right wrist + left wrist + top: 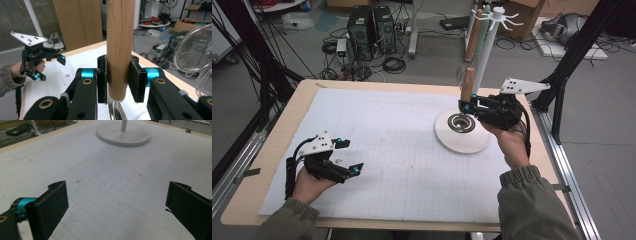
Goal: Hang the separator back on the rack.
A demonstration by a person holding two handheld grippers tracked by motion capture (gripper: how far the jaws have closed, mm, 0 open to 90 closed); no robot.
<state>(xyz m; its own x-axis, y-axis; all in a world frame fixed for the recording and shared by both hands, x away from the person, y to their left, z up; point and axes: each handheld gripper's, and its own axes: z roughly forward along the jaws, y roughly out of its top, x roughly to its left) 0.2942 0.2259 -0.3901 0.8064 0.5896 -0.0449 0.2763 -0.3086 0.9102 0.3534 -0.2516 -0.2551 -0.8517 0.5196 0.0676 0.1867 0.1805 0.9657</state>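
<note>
Right now the right gripper (117, 82) has its fingers (102, 82) clamped on a wooden handle (120, 45), upright at right of centre in the high view, over the rack's base (447, 140). Hanging it on the rack (488, 47) is still to do. Lower left, the left gripper (117, 205) gapes wide, empty, above the counter (112, 182).

I can read no text, label, brand, number or sign from here. The white mat (392, 150) on the table carries only a printed grid of thin lines and a faint curved outline, with no figures along them. The wooden handle (120, 47) shows bare grain with nothing legible on it. The boxes and computer towers (372, 27) on the floor behind are too small and blurred for me to make out any lettering.
</note>
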